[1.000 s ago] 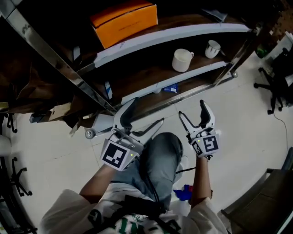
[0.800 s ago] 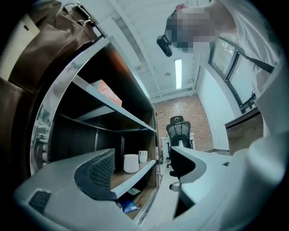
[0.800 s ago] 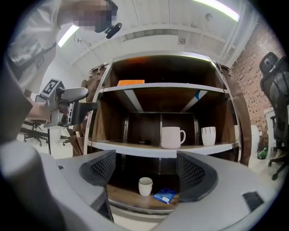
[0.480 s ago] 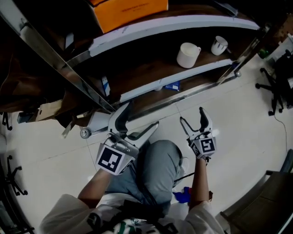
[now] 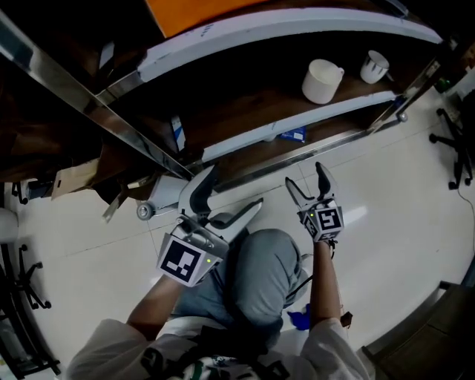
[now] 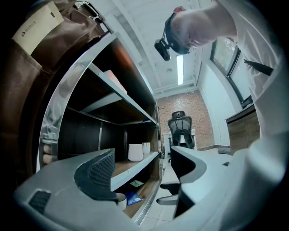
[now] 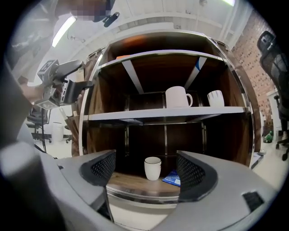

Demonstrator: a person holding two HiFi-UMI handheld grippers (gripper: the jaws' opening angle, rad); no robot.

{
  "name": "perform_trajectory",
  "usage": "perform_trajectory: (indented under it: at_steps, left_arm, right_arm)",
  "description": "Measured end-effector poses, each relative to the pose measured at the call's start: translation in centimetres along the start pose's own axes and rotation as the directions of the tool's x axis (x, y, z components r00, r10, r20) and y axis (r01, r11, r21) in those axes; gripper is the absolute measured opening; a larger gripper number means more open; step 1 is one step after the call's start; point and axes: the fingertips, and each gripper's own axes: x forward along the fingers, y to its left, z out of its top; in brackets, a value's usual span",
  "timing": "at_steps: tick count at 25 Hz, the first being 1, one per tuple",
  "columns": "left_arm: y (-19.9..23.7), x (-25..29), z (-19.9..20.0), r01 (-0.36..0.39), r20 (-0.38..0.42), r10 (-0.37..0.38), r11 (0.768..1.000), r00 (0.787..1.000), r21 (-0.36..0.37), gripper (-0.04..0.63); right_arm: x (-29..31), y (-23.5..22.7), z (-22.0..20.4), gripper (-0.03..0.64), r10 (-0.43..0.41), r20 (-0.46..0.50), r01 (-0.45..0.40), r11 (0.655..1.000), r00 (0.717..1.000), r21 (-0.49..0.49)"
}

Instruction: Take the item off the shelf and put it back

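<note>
A dark wooden shelf unit [image 5: 297,119] stands in front of me. A large white mug [image 5: 322,80] and a smaller white mug [image 5: 375,67] sit on its middle board. In the right gripper view a small white cup [image 7: 152,168] stands on the bottom board, next to a blue packet [image 7: 171,179]. My right gripper [image 5: 305,175] hangs over the floor short of the shelf front, pointing at that cup from a distance, its jaws apart and empty. My left gripper [image 5: 236,187] is near the shelf's lower left corner, open wide, holding nothing.
An orange box [image 5: 200,11] lies on the top board. A chrome upright [image 5: 111,122] runs along the shelf's left side. Black office chairs [image 5: 456,141] stand at the right on the pale tiled floor. My knee [image 5: 256,274] is below the grippers.
The head view has tilted, so the shelf sits higher in the picture. My right gripper has edged left and closer to the shelf. Both grippers stay apart and empty.
</note>
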Motion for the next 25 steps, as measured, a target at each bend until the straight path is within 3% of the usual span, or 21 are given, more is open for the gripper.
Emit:
perform_trajectory:
  at_steps: [11,17,20,25]
  left_arm:
    - [0.4,0.5,-1.0,-0.037,-0.03,0.038,0.999,0.999,0.024,0.38]
    - [0.4,0.6,-0.7,-0.054,-0.031,0.055,0.997,0.998,0.047,0.38]
    - [0.6,0.8,-1.0,-0.048,-0.039,0.05,0.998,0.998,0.039,0.38]
    - [0.7,0.6,-0.7,-0.068,-0.035,0.069,0.997,0.997,0.033,0.38]
  right_arm:
    - [8.4,-2.2,-7.5,0.431,0.013,-0.115,-0.006,0.998,0.993,0.058]
    - [13.6,-3.9,-10.0,0.46,0.0,-0.17,0.008,0.999,0.985,0.046]
    - [15.6,-4.7,-11.2,0.512,-0.019,-0.192,0.027,0.999,0.981,0.041]
    - [19.6,-3.6,-11.6,0.543,0.018,-0.187,-0.006,0.998,0.982,0.063]
